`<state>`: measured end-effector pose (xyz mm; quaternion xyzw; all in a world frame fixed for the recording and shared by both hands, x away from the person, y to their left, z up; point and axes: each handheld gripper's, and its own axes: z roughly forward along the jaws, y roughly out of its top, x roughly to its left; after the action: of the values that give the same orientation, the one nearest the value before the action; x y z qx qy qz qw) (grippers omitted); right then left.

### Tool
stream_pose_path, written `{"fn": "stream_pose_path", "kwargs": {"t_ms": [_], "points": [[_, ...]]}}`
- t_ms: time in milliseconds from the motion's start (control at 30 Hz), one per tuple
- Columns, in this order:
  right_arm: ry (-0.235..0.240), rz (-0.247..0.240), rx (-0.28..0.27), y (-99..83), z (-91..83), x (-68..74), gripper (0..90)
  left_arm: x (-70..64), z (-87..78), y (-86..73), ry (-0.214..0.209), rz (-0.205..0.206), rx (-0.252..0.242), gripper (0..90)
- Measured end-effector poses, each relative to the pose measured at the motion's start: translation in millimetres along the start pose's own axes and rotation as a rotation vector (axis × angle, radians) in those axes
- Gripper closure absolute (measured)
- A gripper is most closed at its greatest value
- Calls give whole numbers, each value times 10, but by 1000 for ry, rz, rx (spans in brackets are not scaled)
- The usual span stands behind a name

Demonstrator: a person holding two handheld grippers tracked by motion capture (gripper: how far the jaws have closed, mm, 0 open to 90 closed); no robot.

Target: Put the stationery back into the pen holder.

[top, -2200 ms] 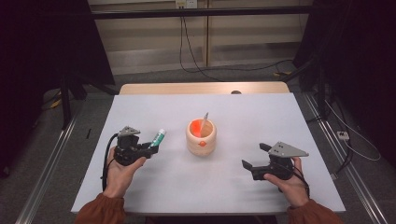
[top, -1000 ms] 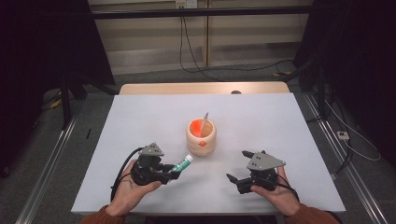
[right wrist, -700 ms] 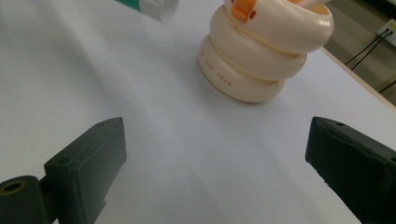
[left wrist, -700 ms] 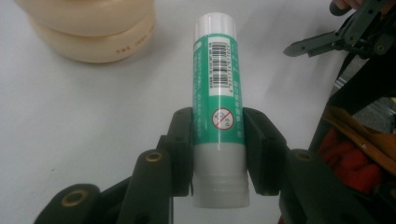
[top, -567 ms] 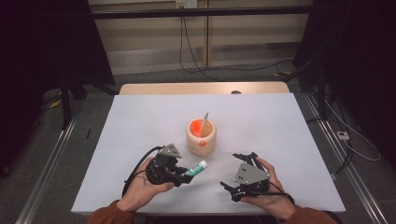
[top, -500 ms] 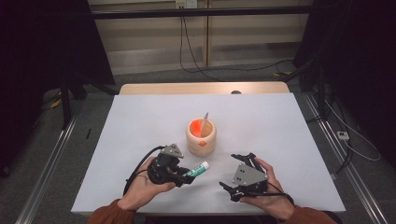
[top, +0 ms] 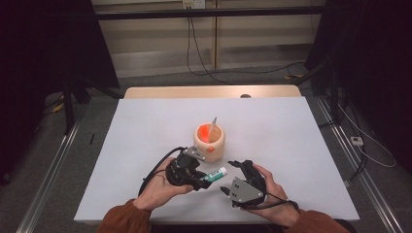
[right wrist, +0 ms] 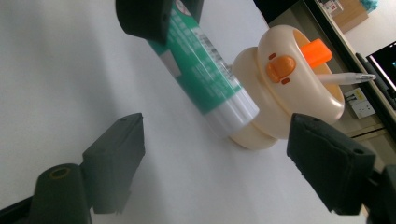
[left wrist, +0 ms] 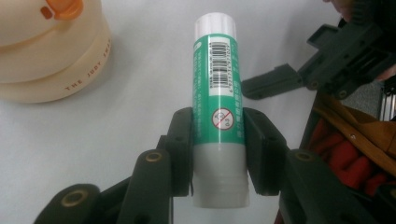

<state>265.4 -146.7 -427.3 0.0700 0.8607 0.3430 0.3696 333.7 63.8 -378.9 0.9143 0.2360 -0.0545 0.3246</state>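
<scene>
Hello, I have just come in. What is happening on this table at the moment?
A person is working at a white table with a hand-held gripper in each hand. The left gripper is shut on a green glue stick, with its white cap pointing toward the right gripper, which is open and empty a little way off. Just behind them stands a cream duck-shaped holder with a pen in it.

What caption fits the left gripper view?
Left gripper clamps a green glue stick beside the cream pen holder.
</scene>
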Motion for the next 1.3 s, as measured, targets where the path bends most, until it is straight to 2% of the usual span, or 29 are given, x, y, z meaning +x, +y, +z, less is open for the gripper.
{"fn": "stream_pose_path", "kwargs": {"t_ms": [33,133,200,233,267,400,433,500,567,600,700,767,933,967,1000,1100,1133,1233,1267,1300], "points": [[-6,-5,-1,5,5,7,197,18,3,8,-2,15,17,658],[-35,-50,-3,23,9,20,225,51,25,20,-6,18,33,658],[-42,-91,4,41,13,32,242,60,37,32,-10,13,36,658],[-48,-108,6,51,15,43,255,47,52,37,-8,-11,15,658],[-56,-130,9,61,18,58,263,57,47,48,-9,5,32,658],[-77,-213,16,99,49,103,311,46,54,82,-11,14,35,658],[-88,-212,21,101,53,124,329,39,58,89,-13,13,34,658],[-99,-238,23,105,63,136,340,36,69,100,-12,18,40,658],[-107,-259,25,107,65,147,387,37,81,108,-19,14,40,658],[-118,-273,24,105,65,154,390,45,84,113,-18,27,49,658],[-128,-298,33,104,72,183,407,38,102,116,-21,14,49,658],[-141,-324,32,103,77,206,423,41,108,118,-26,22,55,658],[-128,-374,38,118,99,254,518,33,119,120,-29,25,59,658],[-136,-395,35,126,107,256,537,31,122,120,-32,26,58,658],[-141,-392,39,122,110,275,561,28,122,119,-30,26,62,658],[-151,-428,31,127,116,277,615,29,131,116,-34,26,62,658],[-146,-440,36,130,112,271,627,30,133,115,-34,26,59,658],[-147,-420,40,110,110,297,646,32,129,118,-37,23,53,657],[-150,-450,34,117,111,285,651,34,128,119,-38,25,53,657],[-141,-458,34,117,111,282,656,34,126,118,-39,28,49,657]]}}
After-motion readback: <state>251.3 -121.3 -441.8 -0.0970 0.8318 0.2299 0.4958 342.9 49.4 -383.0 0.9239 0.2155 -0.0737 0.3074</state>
